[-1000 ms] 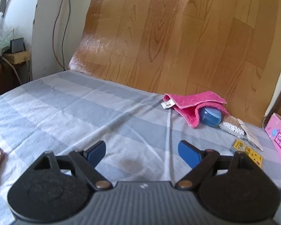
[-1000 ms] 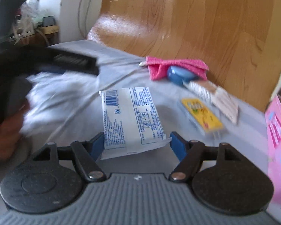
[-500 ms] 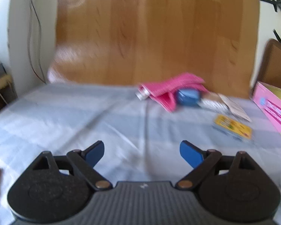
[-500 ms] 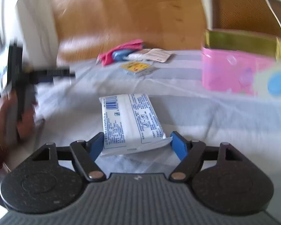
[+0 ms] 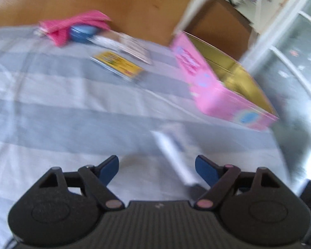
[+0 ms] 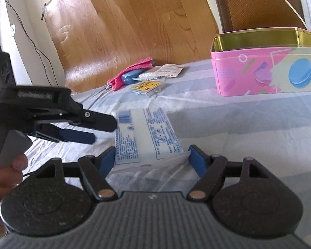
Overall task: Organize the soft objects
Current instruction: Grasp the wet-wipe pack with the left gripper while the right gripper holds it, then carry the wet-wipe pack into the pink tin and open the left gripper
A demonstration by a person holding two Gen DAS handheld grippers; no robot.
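1. The right claw [image 6: 152, 157] grips a white tissue pack [image 6: 145, 137] printed with blue text, its two blue fingers [image 6: 107, 159] pressed against the pack's near end from either side; the pack juts forward above the striped grey-and-white sheet [image 6: 248, 120].
2. The left claw [image 5: 156, 169] is spread wide with nothing between its blue fingers [image 5: 108, 169]. In the right wrist view it appears at the left, held in a hand [image 6: 4, 178], with its tips just beside the pack's left edge.
3. In the blurred left wrist view the same white pack [image 5: 174, 153] shows just ahead and to the right of the left claw.
4. An open pink tin [image 6: 265, 72] with a gold inside and a macaron print stands on the sheet to the right, well apart from the pack.
5. Farther back, near a leaning wood-grain board [image 6: 134, 20], lie a pink cloth [image 6: 130, 72] draped over a blue object [image 6: 132, 76], a clear packet with a white card [image 6: 165, 71] and a flat yellow packet [image 6: 147, 86], close together.
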